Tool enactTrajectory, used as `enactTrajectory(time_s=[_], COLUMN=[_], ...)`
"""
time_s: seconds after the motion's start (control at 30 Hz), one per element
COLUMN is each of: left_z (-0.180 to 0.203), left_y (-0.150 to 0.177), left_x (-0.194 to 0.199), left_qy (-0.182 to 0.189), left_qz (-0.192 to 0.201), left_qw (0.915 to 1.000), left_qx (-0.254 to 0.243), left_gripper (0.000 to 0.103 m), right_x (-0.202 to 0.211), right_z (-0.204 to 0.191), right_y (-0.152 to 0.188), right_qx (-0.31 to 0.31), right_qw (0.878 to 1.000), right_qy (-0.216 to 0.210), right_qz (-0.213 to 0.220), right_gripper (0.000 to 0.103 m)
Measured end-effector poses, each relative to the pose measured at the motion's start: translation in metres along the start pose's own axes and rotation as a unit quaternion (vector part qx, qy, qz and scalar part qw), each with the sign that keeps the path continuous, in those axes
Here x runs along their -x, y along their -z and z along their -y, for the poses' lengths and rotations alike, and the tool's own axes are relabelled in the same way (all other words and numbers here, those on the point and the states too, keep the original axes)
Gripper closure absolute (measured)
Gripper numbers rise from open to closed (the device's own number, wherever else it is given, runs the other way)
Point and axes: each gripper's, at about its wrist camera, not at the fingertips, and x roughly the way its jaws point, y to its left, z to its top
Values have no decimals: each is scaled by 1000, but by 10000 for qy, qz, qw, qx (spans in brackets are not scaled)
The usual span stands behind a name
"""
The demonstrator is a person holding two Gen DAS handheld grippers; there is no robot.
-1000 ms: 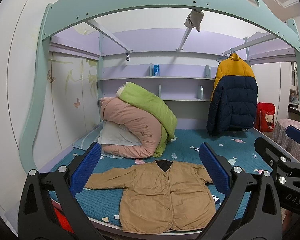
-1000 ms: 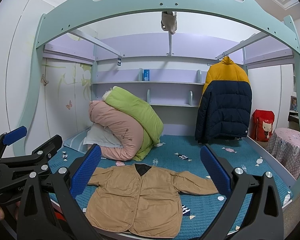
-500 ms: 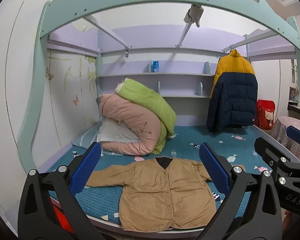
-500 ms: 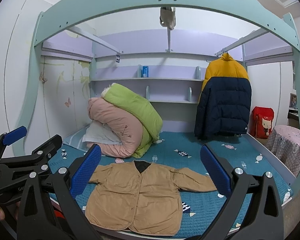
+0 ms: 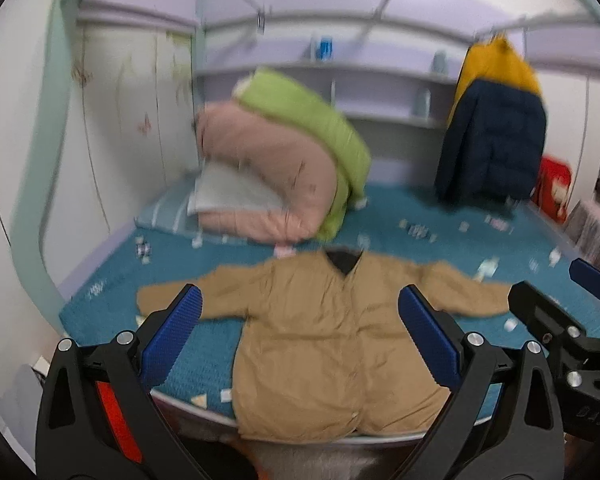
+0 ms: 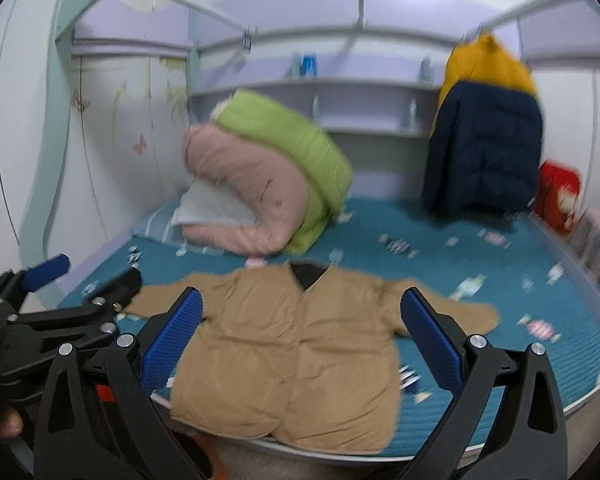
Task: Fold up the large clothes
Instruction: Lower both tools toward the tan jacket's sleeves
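A tan padded jacket (image 5: 320,336) (image 6: 296,344) lies flat on the teal bedspread (image 5: 452,216) (image 6: 480,292), front up, sleeves spread, hem at the bed's near edge. My left gripper (image 5: 300,340) stands open above the jacket's lower half, nothing between its blue pads (image 5: 172,336). My right gripper (image 6: 300,340) is open too, hovering over the jacket's body. In the left wrist view the right gripper shows at the right edge (image 5: 572,332); in the right wrist view the left gripper shows at the left edge (image 6: 56,312). Both views are motion-blurred.
A rolled pink and green quilt (image 5: 284,160) with a white pillow (image 5: 228,196) sits at the bed's back left. A yellow and navy puffer coat (image 5: 496,128) hangs at the back right. A red bag (image 5: 556,188) stands right of the bed. Shelves (image 6: 332,92) line the back wall.
Both grippers have moved forward and tilted down toward the bed; the jacket now looks larger and nearer. The grippers' opening has not changed.
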Motion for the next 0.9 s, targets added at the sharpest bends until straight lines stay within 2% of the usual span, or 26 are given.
enactTrajectory(time_s=[0.07, 0.13, 0.23, 0.37, 0.47, 0.6, 0.73, 0.83, 0.87, 0.9], left_z=[-7, -19, -42, -77, -105, -171, -247, -300, -317, -328], left_y=[9, 20, 35, 61, 77, 102, 116, 125, 127, 128], left_x=[-29, -62, -103, -158, -189, -236, -287, -326, -340, -350], left_qy=[-19, 140, 322, 460, 398, 120, -495, -913, -1058, -1084], left_qz=[-208, -432, -803, -1354, -1663, -1998, -2087, -2330, -2414, -2401], left_qw=[9998, 9989, 9959, 9857, 9769, 9560, 9412, 9223, 9189, 9198], left_qx=[-50, -90, 273, 890, 1278, 2144, 2610, 2944, 2934, 2907], left_gripper=[4, 4, 5, 5, 5, 5, 5, 5, 5, 5], right_x=[-34, -66, -117, -163, -195, -243, -289, -325, -331, -342], right_z=[-2, -4, -10, -24, -37, -43, -51, -62, -64, -68], right_y=[10, 19, 37, 54, 61, 72, 81, 88, 89, 91], right_qx=[-125, -263, -541, -645, -539, -501, -451, -375, -362, -331], right_qw=[9991, 9967, 9901, 9845, 9831, 9793, 9765, 9746, 9743, 9733], right_qy=[-188, -369, -543, -607, -604, -568, -512, -491, -488, -466], right_qz=[-349, -676, -1180, -1512, -1641, -1875, -2046, -2153, -2168, -2223], right_gripper=[7, 7, 7, 7, 7, 7, 7, 7, 7, 7])
